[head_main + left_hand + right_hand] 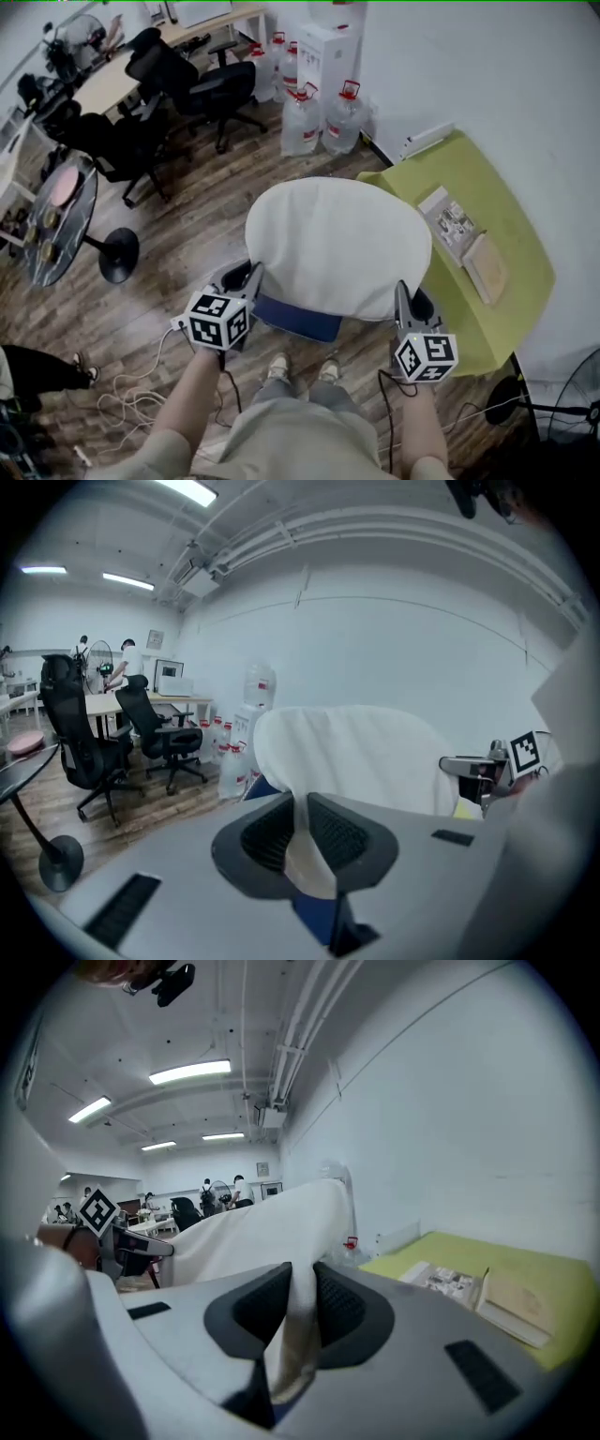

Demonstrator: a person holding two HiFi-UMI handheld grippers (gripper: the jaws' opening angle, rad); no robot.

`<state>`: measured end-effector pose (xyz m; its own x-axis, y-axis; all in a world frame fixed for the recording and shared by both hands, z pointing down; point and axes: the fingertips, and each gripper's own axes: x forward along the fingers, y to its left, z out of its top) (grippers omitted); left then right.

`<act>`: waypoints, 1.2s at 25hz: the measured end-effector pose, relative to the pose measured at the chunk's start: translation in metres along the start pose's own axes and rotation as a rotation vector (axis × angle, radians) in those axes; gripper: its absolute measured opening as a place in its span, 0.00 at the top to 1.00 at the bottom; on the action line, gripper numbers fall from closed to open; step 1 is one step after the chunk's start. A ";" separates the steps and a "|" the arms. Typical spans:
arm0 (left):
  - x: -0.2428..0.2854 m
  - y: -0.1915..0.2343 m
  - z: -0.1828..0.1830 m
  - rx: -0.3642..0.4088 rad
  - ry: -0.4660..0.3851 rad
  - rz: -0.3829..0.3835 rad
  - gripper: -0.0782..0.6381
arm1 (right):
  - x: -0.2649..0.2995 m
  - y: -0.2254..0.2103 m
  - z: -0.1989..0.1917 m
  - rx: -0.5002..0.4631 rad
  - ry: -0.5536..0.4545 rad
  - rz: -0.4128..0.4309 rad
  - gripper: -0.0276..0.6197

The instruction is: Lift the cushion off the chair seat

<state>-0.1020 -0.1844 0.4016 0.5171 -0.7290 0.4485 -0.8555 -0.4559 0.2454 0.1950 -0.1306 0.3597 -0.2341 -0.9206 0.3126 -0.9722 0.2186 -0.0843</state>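
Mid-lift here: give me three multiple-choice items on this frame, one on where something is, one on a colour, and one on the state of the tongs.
1. In the head view, on which side of the cushion does the yellow-green table lie?
A) left
B) right
C) directly beneath it

2. What colour is the cushion?
A) white
B) red
C) black

3. How do the left tongs and right tongs stand?
A) both open, clear of the cushion
B) only the left grips it
C) both shut on the cushion's edge

Answers:
1 B: the table sits at the picture's right, beside the cushion.
2 A: its cover shows white in all three views.
3 C: each gripper view shows white fabric pinched between that pair's pads.
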 end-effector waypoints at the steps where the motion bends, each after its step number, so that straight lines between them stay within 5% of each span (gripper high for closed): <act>1: -0.006 -0.003 0.012 0.008 -0.023 0.001 0.80 | -0.006 0.002 0.013 -0.006 -0.027 0.004 0.83; 15: -0.089 -0.064 0.131 0.137 -0.276 -0.042 0.80 | -0.100 0.014 0.135 -0.139 -0.322 -0.016 0.83; 30: -0.130 -0.095 0.142 0.132 -0.332 -0.039 0.80 | -0.150 0.016 0.159 -0.152 -0.395 0.022 0.83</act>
<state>-0.0846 -0.1191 0.1975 0.5478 -0.8261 0.1320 -0.8357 -0.5327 0.1337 0.2165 -0.0406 0.1609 -0.2622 -0.9619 -0.0770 -0.9642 0.2579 0.0624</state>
